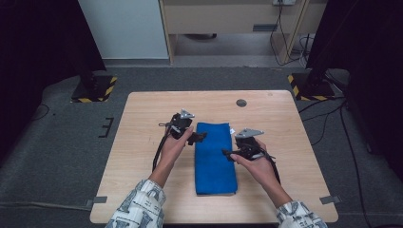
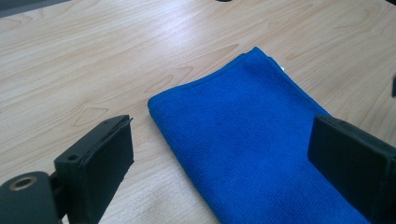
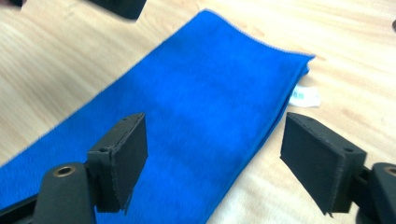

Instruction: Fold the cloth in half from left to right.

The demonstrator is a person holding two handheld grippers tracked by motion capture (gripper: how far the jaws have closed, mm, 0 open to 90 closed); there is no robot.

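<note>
Lying folded on the table (image 1: 142, 199), blue cloth (image 1: 215, 159), edges straight, both claws agape

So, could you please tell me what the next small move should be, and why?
Probably lower both grippers onto the far end of the blue cloth. It lies folded flat on the table, and the left gripper and right gripper hover with jaws open at its edges, holding nothing.

A blue microfibre cloth (image 2: 243, 135), matt and finely napped, is lying on a smooth light-wood-grain table (image 2: 93, 60).
</note>
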